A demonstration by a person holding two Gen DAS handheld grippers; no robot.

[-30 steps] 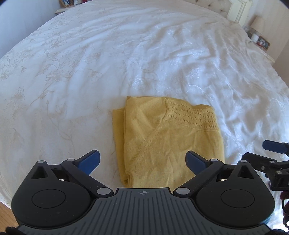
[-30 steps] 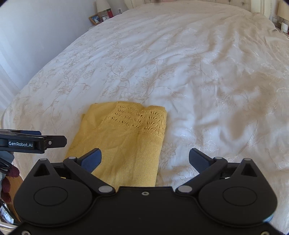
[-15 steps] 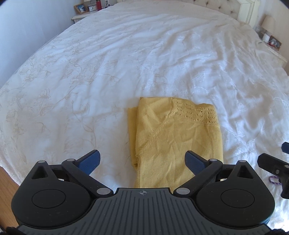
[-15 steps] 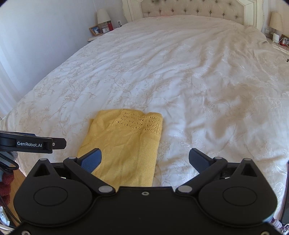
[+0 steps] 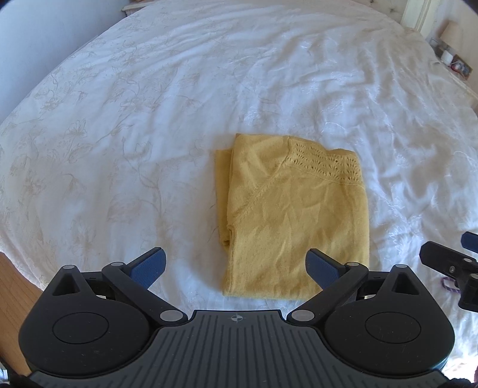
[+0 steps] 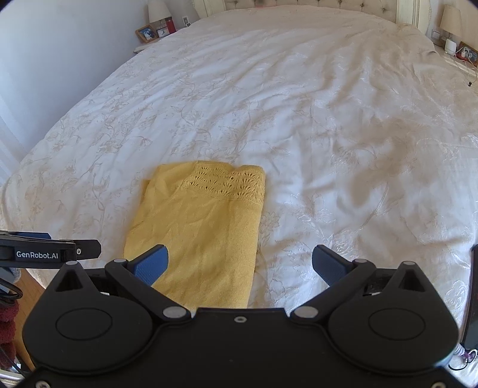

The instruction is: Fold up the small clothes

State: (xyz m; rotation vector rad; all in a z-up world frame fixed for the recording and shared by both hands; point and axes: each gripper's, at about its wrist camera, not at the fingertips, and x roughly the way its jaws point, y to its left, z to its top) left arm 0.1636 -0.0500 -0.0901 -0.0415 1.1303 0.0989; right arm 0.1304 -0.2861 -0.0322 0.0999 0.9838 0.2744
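Note:
A small yellow knit garment (image 5: 294, 215) lies folded into a rectangle on the white bedspread (image 5: 149, 119), its lace-patterned hem at the far right corner. It also shows in the right wrist view (image 6: 200, 229). My left gripper (image 5: 236, 264) is open and empty, held above the near edge of the garment. My right gripper (image 6: 240, 264) is open and empty, above the garment's right near edge. Neither touches the cloth. The right gripper shows at the right edge of the left wrist view (image 5: 448, 262).
The bed is wide, with a tufted headboard (image 6: 298, 3) at the far end. Nightstands with lamps and photo frames stand at both sides (image 6: 155, 27) (image 6: 457, 44). Wooden floor (image 5: 12, 286) shows past the bed's near left edge.
Both grippers have drawn back and risen from the garment, so it looks smaller and further off. The garment has stayed folded and still. Both grippers stayed open.

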